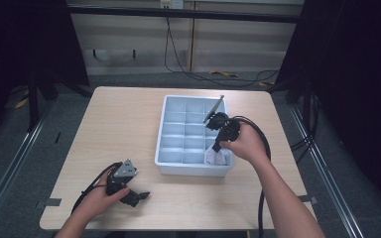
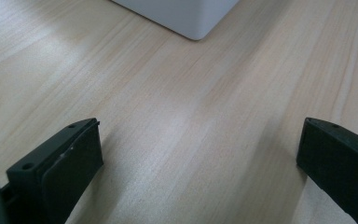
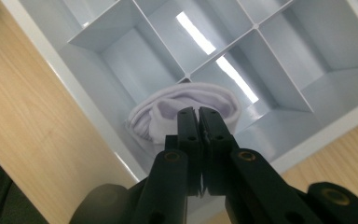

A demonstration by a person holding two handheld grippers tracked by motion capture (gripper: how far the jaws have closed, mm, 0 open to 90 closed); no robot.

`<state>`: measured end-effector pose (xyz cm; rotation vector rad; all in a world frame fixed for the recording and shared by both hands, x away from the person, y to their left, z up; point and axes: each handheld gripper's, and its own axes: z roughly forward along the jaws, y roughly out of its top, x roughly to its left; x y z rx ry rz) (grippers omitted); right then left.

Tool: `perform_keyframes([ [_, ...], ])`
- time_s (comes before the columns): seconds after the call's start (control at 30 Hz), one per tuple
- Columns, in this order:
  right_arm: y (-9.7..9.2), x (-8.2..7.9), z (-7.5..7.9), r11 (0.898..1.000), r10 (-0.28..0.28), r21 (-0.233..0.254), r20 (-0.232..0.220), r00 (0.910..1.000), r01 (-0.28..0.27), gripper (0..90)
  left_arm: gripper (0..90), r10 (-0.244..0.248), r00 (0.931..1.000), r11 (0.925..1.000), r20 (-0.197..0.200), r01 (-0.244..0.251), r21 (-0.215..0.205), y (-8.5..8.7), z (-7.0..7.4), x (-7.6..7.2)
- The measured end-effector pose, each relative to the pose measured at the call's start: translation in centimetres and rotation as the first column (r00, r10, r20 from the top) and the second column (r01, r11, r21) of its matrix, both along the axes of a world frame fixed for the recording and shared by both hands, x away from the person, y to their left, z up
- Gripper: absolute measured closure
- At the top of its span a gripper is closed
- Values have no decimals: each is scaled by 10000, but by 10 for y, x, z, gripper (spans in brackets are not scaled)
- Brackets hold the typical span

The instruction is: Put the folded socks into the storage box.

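The right gripper (image 3: 199, 112) is pinched narrow over a white cloth (image 3: 168, 109) bunched in the tray's (image 1: 164, 130) near right corner cell; whether it grips cloth, I cannot tell. The left gripper (image 2: 198, 154) rests wide on the table near the tray. Tuck edges inside before letting go.

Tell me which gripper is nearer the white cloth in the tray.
Right. The right gripper is at the white cloth in the tray's near-right corner compartment, jaws together; the left gripper rests on the table, outside the tray.
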<state>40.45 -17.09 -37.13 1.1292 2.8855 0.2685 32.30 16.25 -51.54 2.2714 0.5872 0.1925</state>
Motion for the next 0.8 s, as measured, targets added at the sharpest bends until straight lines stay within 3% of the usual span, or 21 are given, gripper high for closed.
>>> perform_keyframes([
  [0.2,9,3,-19,9998,160,-69,-235,9996,-162,900,0,-2,10000,10000,0,2,-2,0,0,0],
  [0.8,18,3,-41,9991,338,-228,-573,9978,-352,900,0,-87,10000,9999,5,87,84,0,0,0],
])
